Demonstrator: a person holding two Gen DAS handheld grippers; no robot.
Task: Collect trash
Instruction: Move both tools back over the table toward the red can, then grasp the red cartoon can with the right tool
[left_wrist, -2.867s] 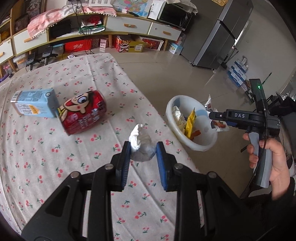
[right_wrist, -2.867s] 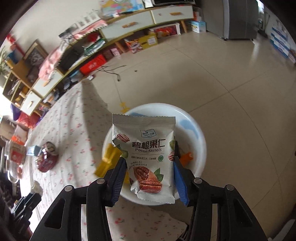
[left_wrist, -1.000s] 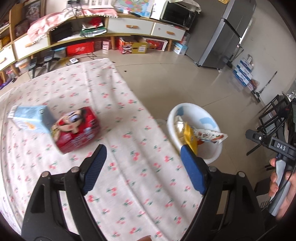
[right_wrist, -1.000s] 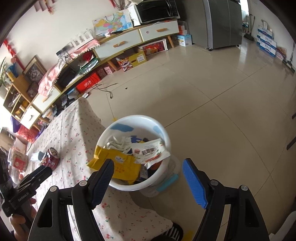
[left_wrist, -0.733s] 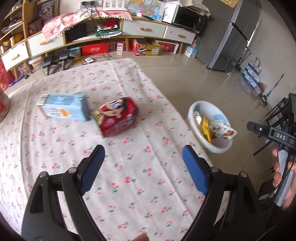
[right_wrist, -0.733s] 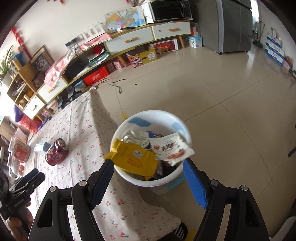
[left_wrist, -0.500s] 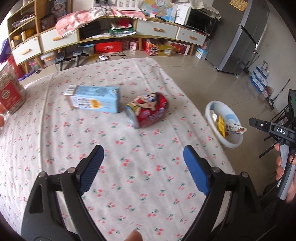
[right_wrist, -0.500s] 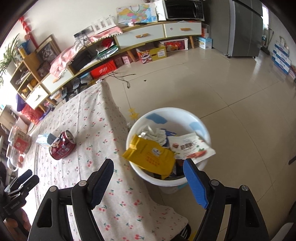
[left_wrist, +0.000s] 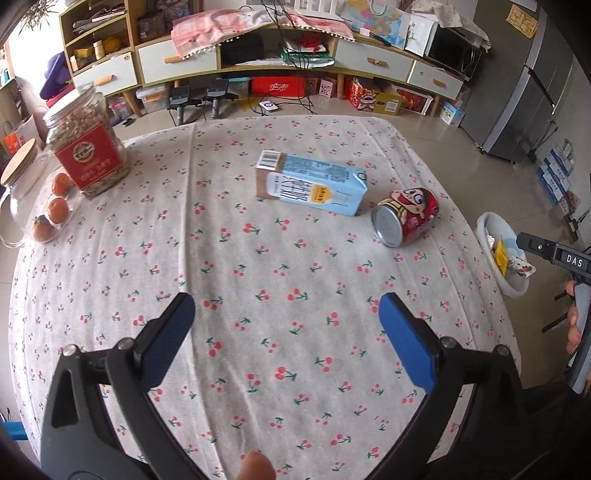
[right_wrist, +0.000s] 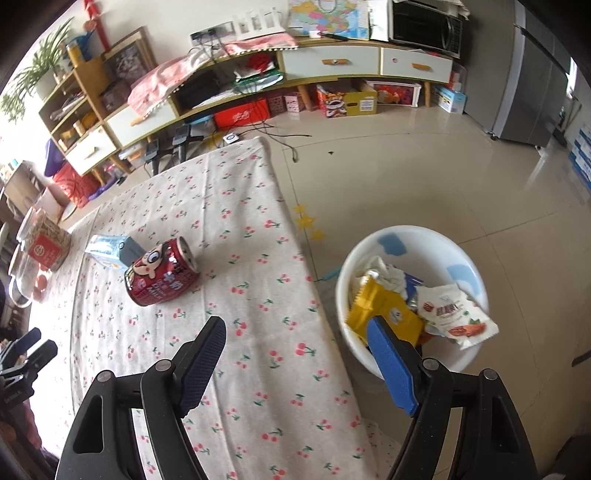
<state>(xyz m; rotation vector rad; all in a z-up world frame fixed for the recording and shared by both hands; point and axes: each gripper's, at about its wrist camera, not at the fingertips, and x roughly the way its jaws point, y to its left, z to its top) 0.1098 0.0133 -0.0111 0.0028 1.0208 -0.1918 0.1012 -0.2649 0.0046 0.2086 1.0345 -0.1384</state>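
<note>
Carton (left_wrist: 312, 183) & can (left_wrist: 406, 217) side by side on counter (left_wrist: 258, 280); jar (left_wrist: 86, 155) far left; bin (right_wrist: 410, 295) on floor, right.

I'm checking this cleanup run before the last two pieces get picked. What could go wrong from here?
1. The red can lies on its side near the table edge; a nudge from the tongs may roll it off.
2. The blue carton lies right beside the can, so grabbing one may shove the other.
3. The white bin is heaped, with the nut packet draped over its rim; more trash may spill onto the floor.
</note>
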